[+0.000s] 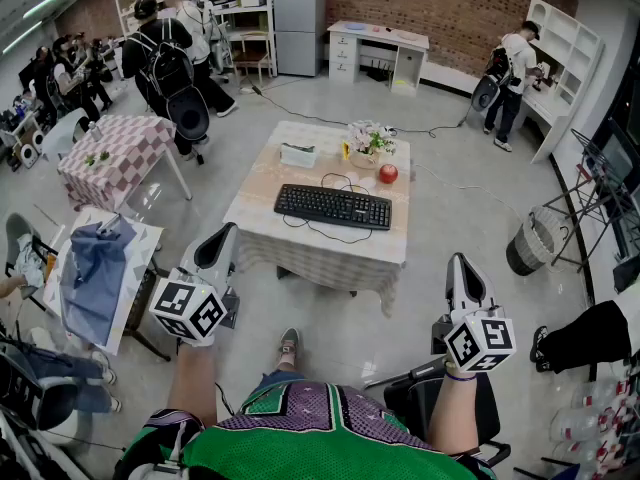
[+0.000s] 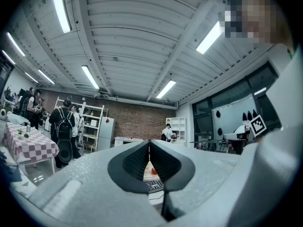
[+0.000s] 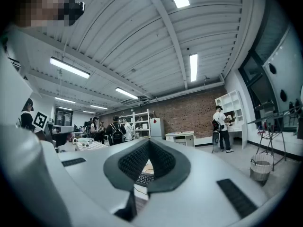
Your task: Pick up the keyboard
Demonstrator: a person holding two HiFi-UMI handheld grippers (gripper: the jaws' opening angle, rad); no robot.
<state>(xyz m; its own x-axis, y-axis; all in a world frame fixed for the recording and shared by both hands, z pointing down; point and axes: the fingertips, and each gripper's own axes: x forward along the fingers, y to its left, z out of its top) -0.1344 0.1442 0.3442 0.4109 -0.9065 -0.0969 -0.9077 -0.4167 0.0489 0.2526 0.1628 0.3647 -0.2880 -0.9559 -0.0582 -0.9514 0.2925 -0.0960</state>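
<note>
We look down on a low table [image 1: 262, 183] covered with a pale cloth, holding a gripper in each hand. The black keyboard [image 1: 333, 207] lies flat near the middle of the table. Behind it sit a red apple [image 1: 388, 173], a small pot of flowers [image 1: 370, 140] and a tissue box [image 1: 298, 154]. The left gripper [image 1: 226, 230] and the right gripper [image 1: 461, 262] hang in the air on our side of the table, well apart from the keyboard. Both have their jaws pressed together, with nothing held between them.
</note>
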